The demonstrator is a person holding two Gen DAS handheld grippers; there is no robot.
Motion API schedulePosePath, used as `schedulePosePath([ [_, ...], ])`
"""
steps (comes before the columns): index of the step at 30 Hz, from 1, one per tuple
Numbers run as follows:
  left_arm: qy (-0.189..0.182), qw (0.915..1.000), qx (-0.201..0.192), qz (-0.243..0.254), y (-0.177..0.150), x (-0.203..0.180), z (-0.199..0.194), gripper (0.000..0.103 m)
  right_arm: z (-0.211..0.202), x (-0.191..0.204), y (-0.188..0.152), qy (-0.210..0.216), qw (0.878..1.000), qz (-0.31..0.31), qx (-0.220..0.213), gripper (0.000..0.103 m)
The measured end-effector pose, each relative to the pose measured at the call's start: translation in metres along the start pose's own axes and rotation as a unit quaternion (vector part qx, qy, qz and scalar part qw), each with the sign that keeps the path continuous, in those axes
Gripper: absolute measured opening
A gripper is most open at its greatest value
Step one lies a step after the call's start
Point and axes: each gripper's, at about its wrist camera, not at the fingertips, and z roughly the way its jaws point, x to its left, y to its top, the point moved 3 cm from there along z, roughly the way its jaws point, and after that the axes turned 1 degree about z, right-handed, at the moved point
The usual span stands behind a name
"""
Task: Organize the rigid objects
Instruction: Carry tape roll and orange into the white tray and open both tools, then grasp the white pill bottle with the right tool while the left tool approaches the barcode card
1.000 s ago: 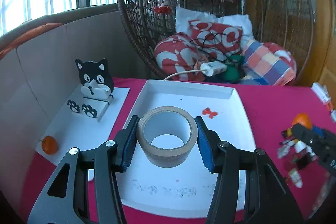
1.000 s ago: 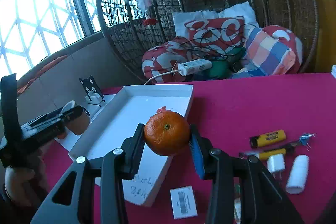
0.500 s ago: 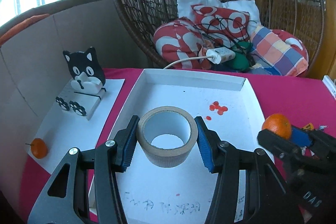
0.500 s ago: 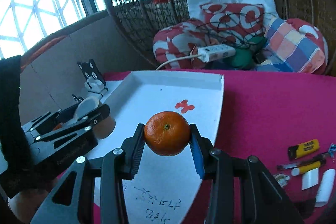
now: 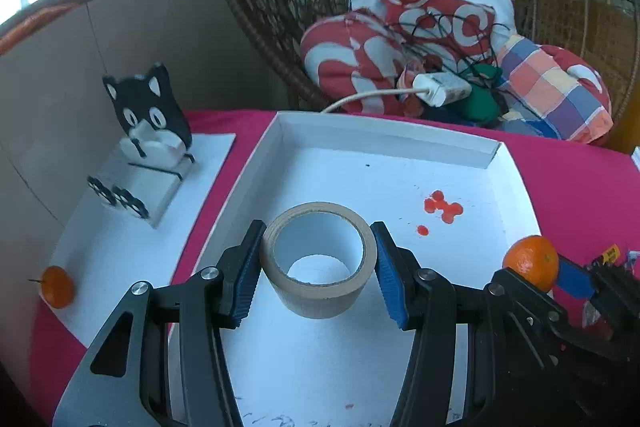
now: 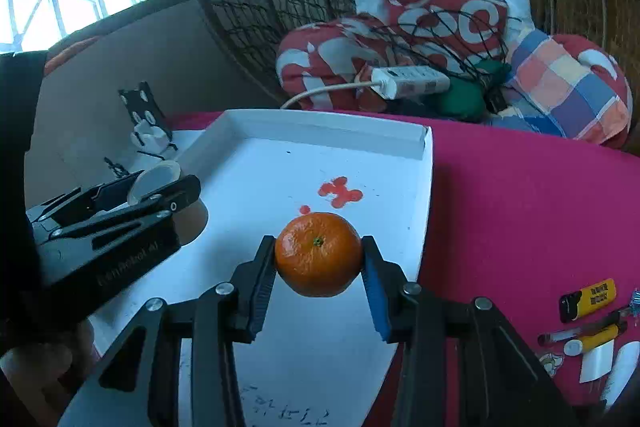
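My left gripper (image 5: 318, 267) is shut on a beige tape roll (image 5: 320, 291), held over the white tray (image 5: 384, 139). My right gripper (image 6: 319, 265) is shut on an orange tangerine (image 6: 318, 254), held above the right part of the tray (image 6: 320, 131). In the left wrist view the right gripper with its tangerine (image 5: 530, 261) shows at the tray's right edge. In the right wrist view the left gripper (image 6: 160, 193) shows at the left with the tape roll (image 6: 154, 179) between its fingers.
A cat-shaped stand (image 5: 148, 131) and a small tangerine (image 5: 58, 287) sit on a white sheet left of the tray. Lighters (image 6: 588, 301) and small items lie on the red cloth at right. A wicker chair with cushions (image 5: 440, 39) stands behind the table.
Both grippers have moved over the tray. The right gripper carried the tangerine leftward from the red cloth to above the tray. The left gripper still holds the tape roll.
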Motion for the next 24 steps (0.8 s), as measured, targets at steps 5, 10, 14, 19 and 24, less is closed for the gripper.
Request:
schedulePosePath([
  [5,-0.007,0.9998,0.005,-0.021,-0.002,0.005,0.004,0.053,0.003,0.000,-0.004,-0.007,1.000,-0.012,0.005,0.042],
  [10,-0.011,0.9983,-0.030,-0.049,0.001,0.015,-0.012,0.092,-0.004,0.008,-0.005,-0.007,0.999,-0.034,-0.019,0.066],
  [14,0.004,0.9956,-0.079,-0.051,0.008,0.020,-0.037,0.103,-0.017,0.014,-0.005,-0.011,0.997,-0.057,-0.057,0.103],
  [19,-0.001,0.9923,-0.105,-0.066,0.009,0.029,-0.061,0.103,-0.037,0.010,-0.004,-0.016,0.994,-0.057,-0.088,0.103],
  [24,-0.066,0.9848,-0.121,-0.106,-0.006,0.036,-0.086,0.103,-0.077,-0.008,-0.006,-0.018,0.991,-0.050,-0.124,0.103],
])
